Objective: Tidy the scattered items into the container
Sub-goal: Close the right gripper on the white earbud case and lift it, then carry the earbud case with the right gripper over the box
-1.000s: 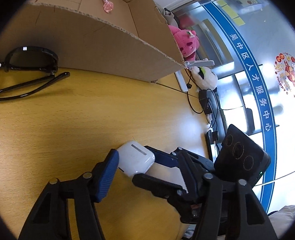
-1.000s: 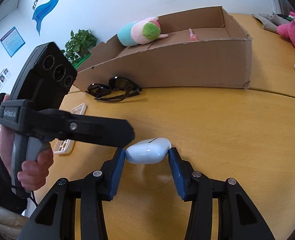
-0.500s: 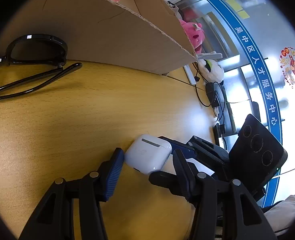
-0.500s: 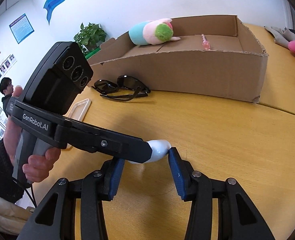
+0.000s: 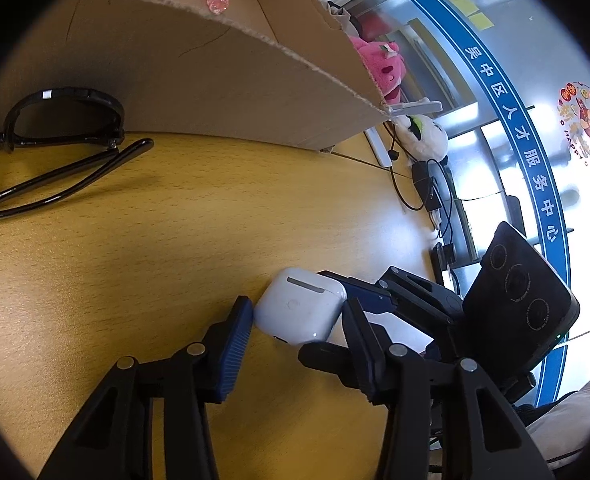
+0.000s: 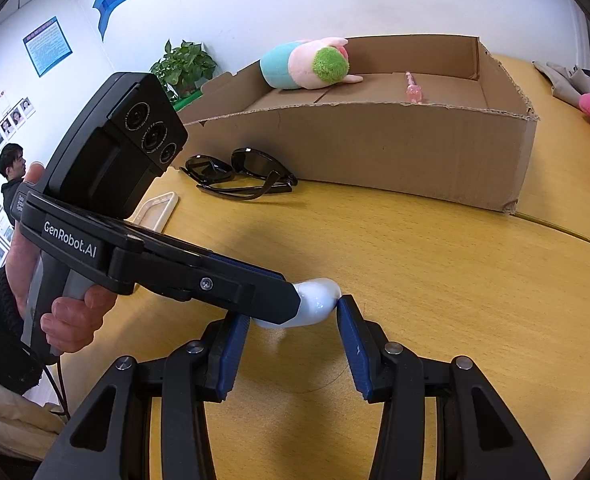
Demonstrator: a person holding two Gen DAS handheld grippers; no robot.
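Sunglasses (image 5: 61,124): we see glossy black plastic frames with thin curved arms, lying at the table's (image 5: 135,248) left edge in the left wrist view, just in front of the box wall; their left lens is cut off.
Cardboard box (image 6: 395,148): corrugated brown card with a ragged torn rim, standing at the far side of the wooden table; inside we see a plush toy (image 6: 307,65) in teal, pink and green, and a pink pen (image 6: 412,88).
Earbud case (image 5: 299,310): smooth white plastic, rounded, resting on the table near its front edge, between both sets of tongs.
Left gripper (image 5: 297,324): its jaws are closing around the case; the left blue ribbed pad touches it, and we cannot tell whether the right pad does.
Right gripper (image 6: 293,320): half open, holding the case across its other sides, the right pad touching; the left gripper's finger hides the other contact.
Change: a second ago the left jaws stood wider and only beside the case; now they straddle it.
Hidden: most of the case in the right wrist view.
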